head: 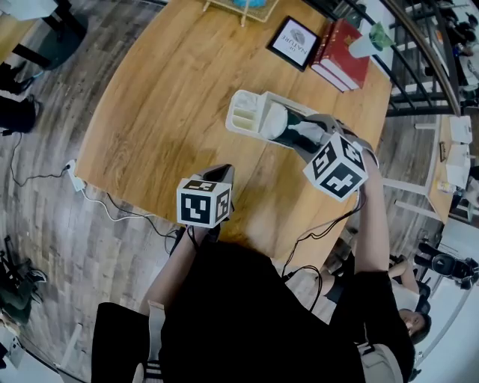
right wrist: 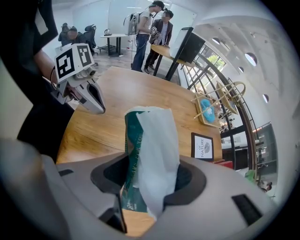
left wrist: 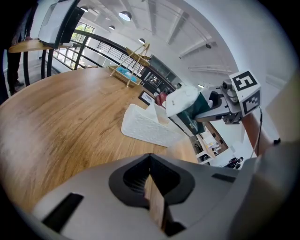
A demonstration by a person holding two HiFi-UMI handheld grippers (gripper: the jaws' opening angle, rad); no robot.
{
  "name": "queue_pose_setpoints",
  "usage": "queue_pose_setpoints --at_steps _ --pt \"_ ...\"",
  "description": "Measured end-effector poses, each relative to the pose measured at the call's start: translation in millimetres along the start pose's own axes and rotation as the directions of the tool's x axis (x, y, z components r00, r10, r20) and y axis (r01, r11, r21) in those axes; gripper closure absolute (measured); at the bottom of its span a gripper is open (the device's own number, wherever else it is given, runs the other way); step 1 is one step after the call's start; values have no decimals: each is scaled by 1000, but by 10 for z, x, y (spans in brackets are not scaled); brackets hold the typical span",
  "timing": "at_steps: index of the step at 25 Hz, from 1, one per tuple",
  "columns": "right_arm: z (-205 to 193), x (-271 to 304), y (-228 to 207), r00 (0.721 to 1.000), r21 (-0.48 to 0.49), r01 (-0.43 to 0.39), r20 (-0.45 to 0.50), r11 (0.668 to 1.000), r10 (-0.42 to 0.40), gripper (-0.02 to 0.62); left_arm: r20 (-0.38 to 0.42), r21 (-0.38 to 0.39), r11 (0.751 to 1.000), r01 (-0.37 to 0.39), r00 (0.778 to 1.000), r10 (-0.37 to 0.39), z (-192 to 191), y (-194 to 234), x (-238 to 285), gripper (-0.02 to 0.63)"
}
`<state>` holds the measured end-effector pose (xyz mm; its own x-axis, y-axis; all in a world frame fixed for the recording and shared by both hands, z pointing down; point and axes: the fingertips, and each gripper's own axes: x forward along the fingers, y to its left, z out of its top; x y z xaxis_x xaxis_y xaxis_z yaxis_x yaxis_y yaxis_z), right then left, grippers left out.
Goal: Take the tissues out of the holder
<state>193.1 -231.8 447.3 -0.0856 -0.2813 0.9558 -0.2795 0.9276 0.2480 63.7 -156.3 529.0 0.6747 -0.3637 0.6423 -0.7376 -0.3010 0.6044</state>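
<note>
A white tissue holder point(head: 247, 114) lies on the round wooden table point(head: 172, 97). My right gripper point(head: 305, 135) is shut on a green-and-white tissue pack point(head: 287, 127) and holds it just above the holder's right end. In the right gripper view the tissue pack point(right wrist: 147, 154) stands up between the jaws, with white tissue hanging down its front. From the left gripper view the holder point(left wrist: 147, 125) rests on the wood, and the tissue pack point(left wrist: 186, 105) hangs above it. My left gripper point(head: 218, 175) hovers over the near table edge, jaws shut on nothing.
A framed card point(head: 294, 43), red books point(head: 343, 54) and a wooden basket point(head: 241, 6) sit at the table's far side. A railing point(head: 419, 60) runs on the right. Cables point(head: 90, 196) lie on the floor at left. People stand at a distant desk point(right wrist: 154, 37).
</note>
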Motion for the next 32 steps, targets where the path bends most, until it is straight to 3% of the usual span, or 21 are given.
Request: queue_pose_setpoints --at_steps 14,23,32 --pt "225 177 863 997 55 -74 12 996 73 364 17 22 999 -45 999 44 -215 217 -485 595" --pt "399 674 1312 989 181 -149 34 972 145 362 27 7 998 -70 997 69 -381 348 -729 595" --pt "516 1023 1443 991 339 -134 34 931 130 362 33 -3 996 -90 995 90 -524 446 -913 595"
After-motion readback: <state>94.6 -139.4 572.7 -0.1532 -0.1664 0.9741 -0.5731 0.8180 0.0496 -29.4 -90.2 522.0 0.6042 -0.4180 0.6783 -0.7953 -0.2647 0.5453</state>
